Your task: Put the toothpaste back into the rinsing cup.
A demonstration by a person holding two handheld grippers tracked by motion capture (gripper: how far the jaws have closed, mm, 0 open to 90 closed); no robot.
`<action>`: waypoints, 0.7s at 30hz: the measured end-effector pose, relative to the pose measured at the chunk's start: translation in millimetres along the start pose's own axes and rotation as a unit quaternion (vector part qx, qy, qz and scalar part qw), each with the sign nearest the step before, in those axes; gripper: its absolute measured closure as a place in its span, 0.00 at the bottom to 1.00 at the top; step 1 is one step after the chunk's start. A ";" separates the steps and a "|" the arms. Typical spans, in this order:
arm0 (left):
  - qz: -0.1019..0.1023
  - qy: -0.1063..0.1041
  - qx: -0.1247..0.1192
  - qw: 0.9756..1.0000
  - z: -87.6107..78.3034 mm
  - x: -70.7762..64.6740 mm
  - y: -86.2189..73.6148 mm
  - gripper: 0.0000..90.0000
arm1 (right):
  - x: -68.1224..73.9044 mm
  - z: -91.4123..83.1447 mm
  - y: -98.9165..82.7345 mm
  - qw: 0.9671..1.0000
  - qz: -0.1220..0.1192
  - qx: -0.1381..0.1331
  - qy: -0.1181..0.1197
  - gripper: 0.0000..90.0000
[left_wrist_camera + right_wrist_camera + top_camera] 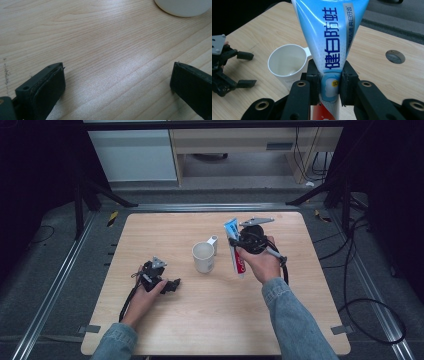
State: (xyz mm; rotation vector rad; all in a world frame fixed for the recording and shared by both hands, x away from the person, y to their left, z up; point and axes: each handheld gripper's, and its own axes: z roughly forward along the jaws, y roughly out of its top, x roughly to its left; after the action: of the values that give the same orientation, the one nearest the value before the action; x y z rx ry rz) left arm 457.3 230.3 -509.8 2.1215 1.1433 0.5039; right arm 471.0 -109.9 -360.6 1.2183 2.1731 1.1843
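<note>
Blue-white toothpaste tube [331,47] stood clamped in the right gripper [329,85] jaws, beside the cup [288,63].
Tube's long axis ran upright; cup lay just left of those jaws. Left gripper [161,281] rested released on the desk [210,320].

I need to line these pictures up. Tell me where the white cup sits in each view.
High view: white cup at table centre, left of the toothpaste tube.
Left gripper view: its base at top right.
Right gripper view: left of centre, behind the tube.
Shared landmark: the wooden table.
</note>
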 end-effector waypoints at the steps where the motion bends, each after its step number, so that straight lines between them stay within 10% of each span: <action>1: 0.000 0.000 0.000 1.000 0.0 0.0 0.0 0.00 | 0.7 0.1 1.2 1.000 -0.002 -0.003 -0.001 0.82; 21: 0.001 0.000 0.000 1.000 0.0 0.2 0.1 0.00 | 9.3 -5.7 22.2 0.997 -0.005 -0.077 -0.020 0.82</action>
State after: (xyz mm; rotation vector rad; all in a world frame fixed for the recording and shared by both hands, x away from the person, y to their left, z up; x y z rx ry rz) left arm 457.5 230.4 -509.8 2.1231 1.1413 0.5054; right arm 473.4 -98.9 -338.5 1.1546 2.0162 1.2853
